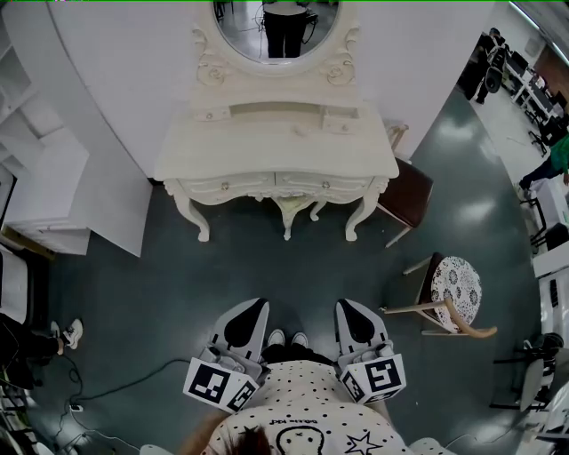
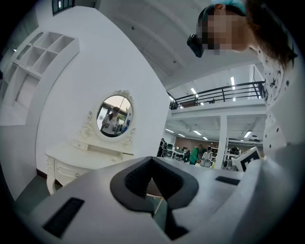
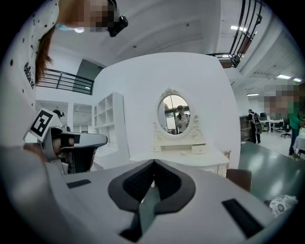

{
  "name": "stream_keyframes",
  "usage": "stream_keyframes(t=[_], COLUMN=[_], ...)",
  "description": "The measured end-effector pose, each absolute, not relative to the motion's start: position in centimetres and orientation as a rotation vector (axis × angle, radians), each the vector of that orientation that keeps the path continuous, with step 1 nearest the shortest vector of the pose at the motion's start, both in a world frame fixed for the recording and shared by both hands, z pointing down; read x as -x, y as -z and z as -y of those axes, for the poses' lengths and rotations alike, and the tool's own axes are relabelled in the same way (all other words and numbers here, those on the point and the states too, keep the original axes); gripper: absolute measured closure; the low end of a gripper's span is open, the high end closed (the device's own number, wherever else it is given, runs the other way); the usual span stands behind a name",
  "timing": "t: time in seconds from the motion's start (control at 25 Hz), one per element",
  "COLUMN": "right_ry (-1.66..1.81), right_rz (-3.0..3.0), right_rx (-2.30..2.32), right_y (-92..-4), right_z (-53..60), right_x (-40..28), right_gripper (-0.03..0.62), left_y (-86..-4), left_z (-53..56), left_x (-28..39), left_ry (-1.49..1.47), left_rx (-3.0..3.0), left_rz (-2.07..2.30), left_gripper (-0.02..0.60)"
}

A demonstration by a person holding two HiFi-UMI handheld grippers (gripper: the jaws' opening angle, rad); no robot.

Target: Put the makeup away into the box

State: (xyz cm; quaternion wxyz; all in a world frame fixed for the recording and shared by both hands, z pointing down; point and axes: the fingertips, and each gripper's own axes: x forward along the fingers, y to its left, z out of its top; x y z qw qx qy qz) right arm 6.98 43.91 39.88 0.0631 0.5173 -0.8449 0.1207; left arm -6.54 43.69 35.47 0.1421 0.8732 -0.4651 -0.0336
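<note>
- My left gripper (image 1: 255,307) is clenched and empty.
- My right gripper (image 1: 348,307) is clenched too, with nothing between its jaws.
- Both point at the vanity (image 1: 276,151), well apart from it.
- I can't make out the makeup or the box on it.

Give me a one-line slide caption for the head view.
Person facing a white dressing table with oval mirror, left tool and right tool both shut and empty.
</note>
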Motion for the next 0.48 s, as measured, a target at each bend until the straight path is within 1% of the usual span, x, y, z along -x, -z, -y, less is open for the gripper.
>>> stream_keyframes(t=[0.48], right_ry=[-0.393], right_rz=[2.549], right_rx=[-1.557], right_y=[-41.0], right_z=[-43.4], right_x=[-9.4], right_gripper=[0.586], left_y=[-36.3], left_z=[-43.1], left_x=[4.9], left_ry=[0.117], left_rx=[-2.501], left_rz=[1.378], left_gripper=[0.586])
